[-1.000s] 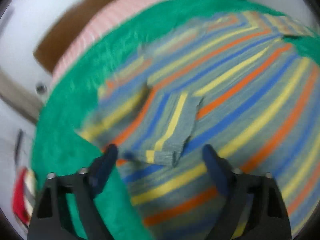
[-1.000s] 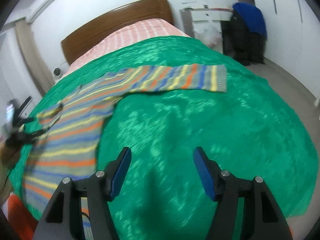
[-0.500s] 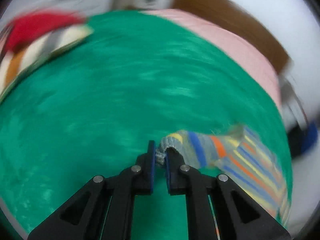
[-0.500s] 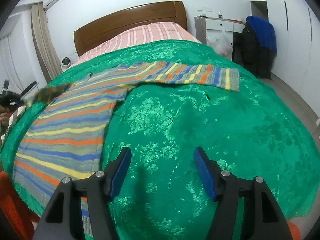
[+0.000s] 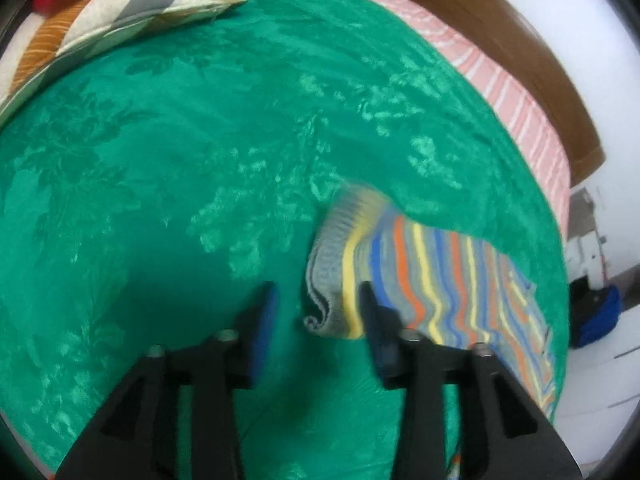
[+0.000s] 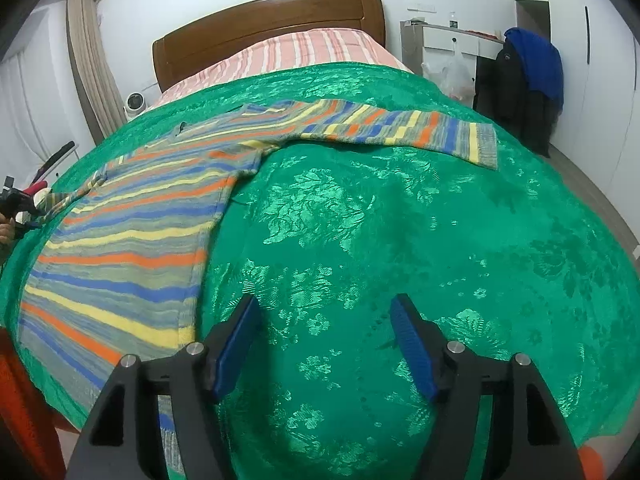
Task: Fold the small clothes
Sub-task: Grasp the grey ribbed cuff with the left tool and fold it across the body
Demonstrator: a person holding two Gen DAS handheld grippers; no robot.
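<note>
Bedroom with white walls and a wooden headboard (image 6: 260,28); over the bed a shiny green cover (image 6: 400,220) with a woven flower pattern, and at one edge a striped pillow (image 5: 140,12). Spread flat on the cover, towards its left side in the right wrist view, a striped sweater (image 6: 132,240): hem at the near edge, neck towards the headboard, body lengthwise up the bed. One sleeve (image 6: 400,128) stretched straight out to the right, cuff well out on the bare cover; the other sleeve's cuff (image 5: 328,280) pulled out the opposite way. So with both arms out, longest line across the bed, not along it. Left gripper (image 5: 318,320) parted, jaws just opened, with the curled cuff lying loose between them and not pinched. Right gripper (image 6: 324,340) spread wide over bare cover, holding nothing. By the look of it a soft, light, stretchy knit: limp, prone to sag and curl at the edges, likely to slide on the slick cover. Best taken by the ribbed cuffs, the shoulders or the hem corners.
</note>
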